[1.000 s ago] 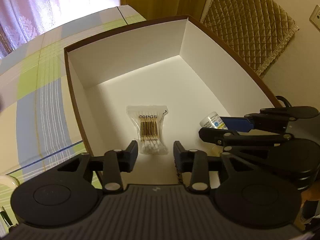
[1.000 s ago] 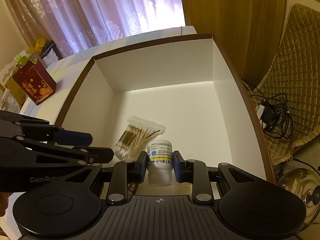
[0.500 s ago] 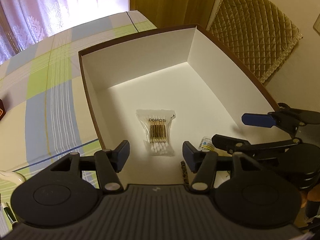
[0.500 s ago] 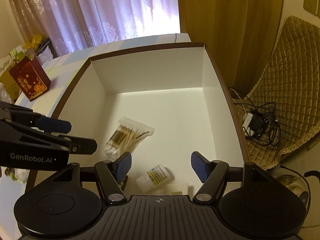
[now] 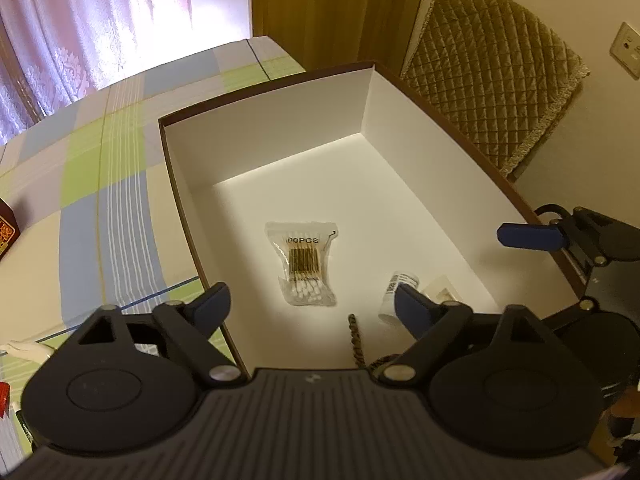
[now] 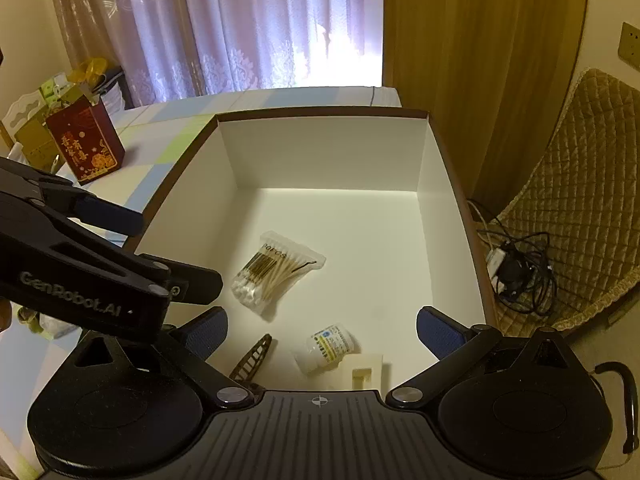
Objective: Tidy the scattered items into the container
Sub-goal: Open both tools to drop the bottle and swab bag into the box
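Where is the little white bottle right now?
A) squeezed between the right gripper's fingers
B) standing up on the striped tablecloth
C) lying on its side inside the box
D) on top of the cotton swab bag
C: the little white bottle lies tipped over on the floor of the box, with the right gripper open above it.

1 box (image 6: 448, 184), 1 swab pack (image 6: 272, 270), 1 bottle (image 6: 328, 346), 1 hair clip (image 6: 252, 360).

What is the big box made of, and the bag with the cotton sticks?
Box: looks like stiff cardboard, matte white inside with a brown rim and sharp folded corners. Bag: thin clear plastic, probably; it shines and crinkles, and the swabs show through.
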A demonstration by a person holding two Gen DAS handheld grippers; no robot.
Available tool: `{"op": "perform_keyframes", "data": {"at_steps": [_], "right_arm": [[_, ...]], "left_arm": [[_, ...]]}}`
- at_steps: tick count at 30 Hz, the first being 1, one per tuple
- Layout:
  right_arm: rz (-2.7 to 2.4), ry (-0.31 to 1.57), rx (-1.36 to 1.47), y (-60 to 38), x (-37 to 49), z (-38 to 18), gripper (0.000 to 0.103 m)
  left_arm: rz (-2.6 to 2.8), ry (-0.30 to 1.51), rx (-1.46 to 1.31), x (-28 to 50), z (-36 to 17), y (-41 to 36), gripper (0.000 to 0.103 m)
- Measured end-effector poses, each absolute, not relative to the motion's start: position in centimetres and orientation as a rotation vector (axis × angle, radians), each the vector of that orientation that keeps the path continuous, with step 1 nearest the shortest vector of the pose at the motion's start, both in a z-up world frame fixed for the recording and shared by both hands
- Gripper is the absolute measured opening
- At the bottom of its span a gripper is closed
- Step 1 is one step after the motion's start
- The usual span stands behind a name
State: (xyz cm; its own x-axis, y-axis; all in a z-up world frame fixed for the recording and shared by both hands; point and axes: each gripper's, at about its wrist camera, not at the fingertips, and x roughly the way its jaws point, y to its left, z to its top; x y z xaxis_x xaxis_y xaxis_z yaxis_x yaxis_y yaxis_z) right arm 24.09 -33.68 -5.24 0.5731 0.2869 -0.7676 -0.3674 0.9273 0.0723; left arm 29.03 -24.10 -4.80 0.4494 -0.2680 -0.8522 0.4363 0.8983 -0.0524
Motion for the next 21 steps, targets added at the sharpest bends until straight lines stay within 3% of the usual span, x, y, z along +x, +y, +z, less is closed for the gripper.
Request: {"op": "perform_keyframes", "data": {"at_steps": [7,21], "right_arm": [[0.373,0.870,-0.110,-33.4,22.8,-4.7,0.103],[0.337,0.841,-0.107,-33.1,19.9,-3.3,0.103]], "left_arm": [[-0.432,0.996,0.185,27.6,-3.6,-23.7,0.098],[-0.440,0.956,0.163,24.7,-1.6,-22.2,0.099]]}}
